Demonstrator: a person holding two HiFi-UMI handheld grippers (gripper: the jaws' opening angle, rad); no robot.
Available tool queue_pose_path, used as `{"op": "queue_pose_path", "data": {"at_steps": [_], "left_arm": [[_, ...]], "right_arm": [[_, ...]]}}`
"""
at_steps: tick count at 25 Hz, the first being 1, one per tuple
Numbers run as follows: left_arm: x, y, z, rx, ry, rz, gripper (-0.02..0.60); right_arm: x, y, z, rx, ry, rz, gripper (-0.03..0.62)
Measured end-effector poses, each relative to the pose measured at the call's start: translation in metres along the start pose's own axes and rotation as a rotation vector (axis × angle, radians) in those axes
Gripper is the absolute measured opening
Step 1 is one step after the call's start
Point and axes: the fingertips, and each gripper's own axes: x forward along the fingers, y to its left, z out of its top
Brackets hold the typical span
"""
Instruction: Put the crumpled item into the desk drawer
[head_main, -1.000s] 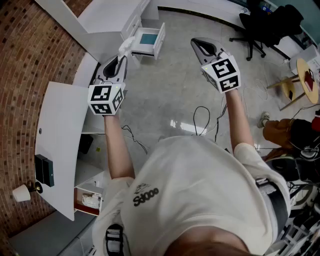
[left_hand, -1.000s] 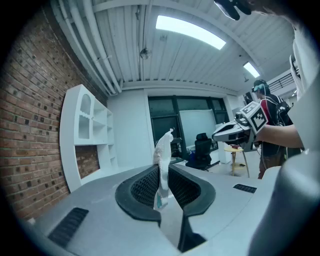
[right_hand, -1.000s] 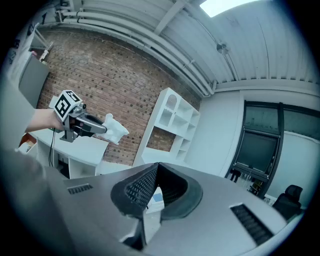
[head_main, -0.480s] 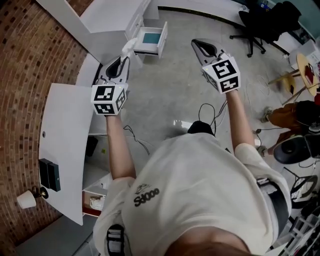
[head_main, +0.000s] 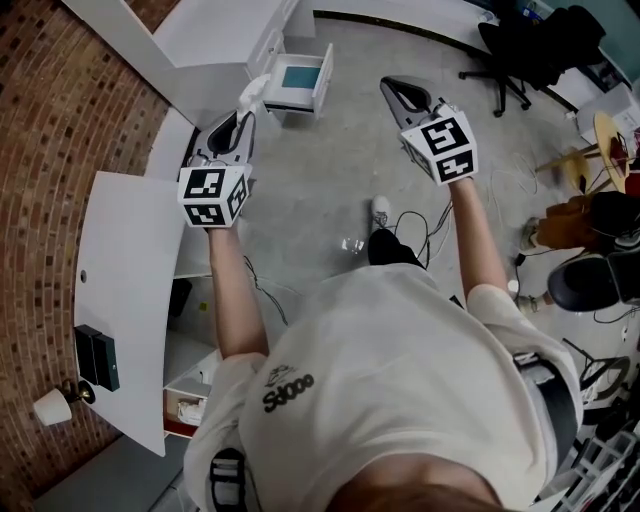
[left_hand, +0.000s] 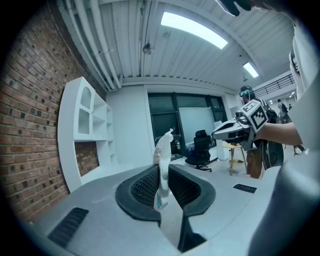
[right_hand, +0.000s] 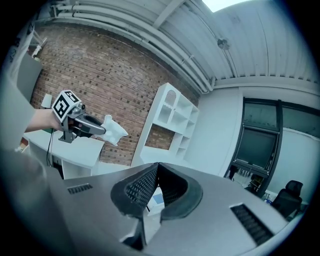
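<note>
A crumpled white item (head_main: 254, 92) sticks out of my left gripper (head_main: 245, 112), which is shut on it. In the left gripper view the crumpled item (left_hand: 161, 150) stands upright, pinched between the pads of the left gripper (left_hand: 163, 167). The desk drawer (head_main: 322, 80) stands pulled out just beyond and to the right of that gripper's tip. My right gripper (head_main: 392, 88) hovers over the floor to the right of the drawer. Its jaws meet at the tips with nothing in them, as the right gripper (right_hand: 157, 166) shows in its own view. There the left gripper (right_hand: 92, 127) and the item (right_hand: 114, 131) appear at the left.
A white curved desk (head_main: 120, 290) with a black box (head_main: 95, 355) runs along the brick wall (head_main: 60, 100) at the left. Cables (head_main: 420, 225) lie on the floor near the person's shoe (head_main: 385, 240). A black office chair (head_main: 530, 50) and a wooden stool (head_main: 580, 170) stand at the right.
The person has stepped forward: a shoe now shows on the floor and the desk has slid back in the view. Both grippers keep their pose, the left still on the item.
</note>
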Motion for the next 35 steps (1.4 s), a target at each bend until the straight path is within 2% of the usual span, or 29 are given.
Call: {"op": "queue_pose_path", "data": {"at_steps": [5, 15, 22, 27, 35], "left_arm": [[0.054, 0.021, -0.002, -0.001, 0.025, 0.027, 0.058], [0.185, 0.054, 0.012, -0.036, 0.052, 0.072, 0.058], [0.27, 0.084, 0.013, -0.055, 0.1, 0.098, 0.058], [0.329, 0.108, 0.014, -0.07, 0.122, 0.146, 0.058], [0.4, 0.129, 0.008, -0.09, 0.141, 0.191, 0.058]], "right_arm": [[0.049, -0.04, -0.02, 0.012, 0.003, 0.024, 0.006], [0.15, -0.151, -0.046, 0.007, 0.003, 0.083, 0.006], [0.226, -0.213, -0.063, 0.026, 0.006, 0.137, 0.006], [0.278, -0.259, -0.078, 0.02, 0.003, 0.168, 0.005], [0.335, -0.305, -0.106, -0.025, 0.02, 0.227, 0.006]]}}
